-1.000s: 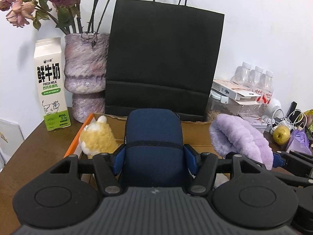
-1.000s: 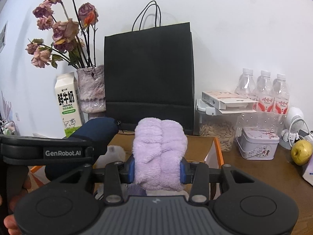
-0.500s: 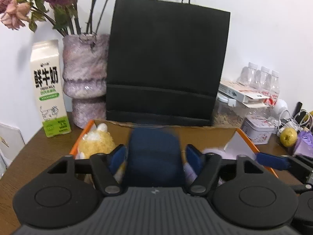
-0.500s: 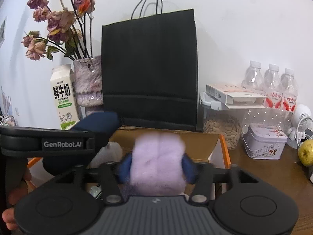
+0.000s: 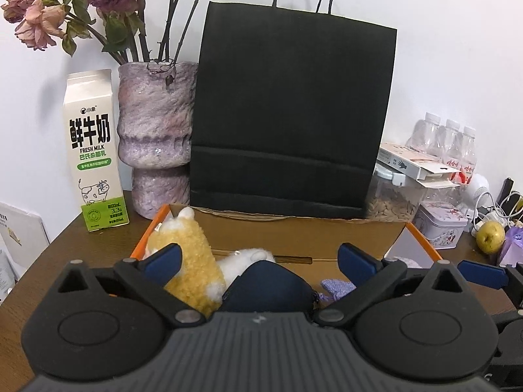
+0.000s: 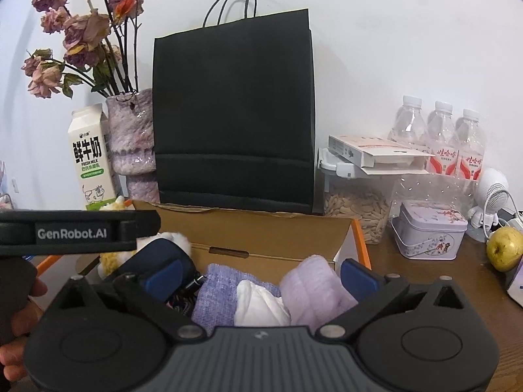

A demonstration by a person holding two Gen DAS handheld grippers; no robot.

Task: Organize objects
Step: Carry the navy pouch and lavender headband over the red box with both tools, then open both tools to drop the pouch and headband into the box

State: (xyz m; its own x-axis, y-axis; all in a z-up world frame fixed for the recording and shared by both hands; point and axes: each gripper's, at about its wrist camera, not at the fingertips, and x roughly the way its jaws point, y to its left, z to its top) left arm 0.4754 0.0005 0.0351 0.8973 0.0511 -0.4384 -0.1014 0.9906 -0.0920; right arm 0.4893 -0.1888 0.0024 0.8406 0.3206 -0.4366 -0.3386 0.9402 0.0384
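An open cardboard box [image 5: 304, 235] with orange edges stands in front of me; it also shows in the right wrist view [image 6: 271, 228]. My left gripper [image 5: 258, 258] is open above a dark blue pouch [image 5: 268, 285] that lies in the box beside a yellow plush toy [image 5: 189, 258]. My right gripper [image 6: 260, 272] is open above a fluffy lilac item [image 6: 313, 289] that rests in the box next to a white cloth [image 6: 258, 300] and a purple knit cloth [image 6: 217, 289]. The pouch [image 6: 153, 256] sits at the box's left.
A black paper bag [image 5: 291, 114] stands behind the box. A milk carton [image 5: 93, 150] and a vase with dried roses [image 5: 153, 130] are at back left. Water bottles [image 6: 438, 134], a seed jar [image 6: 356, 209], a tin [image 6: 428, 235] and a pear [image 6: 505, 248] are at right.
Both grippers opened and let go: the blue pouch and the lilac item dropped from between the fingers into the box.
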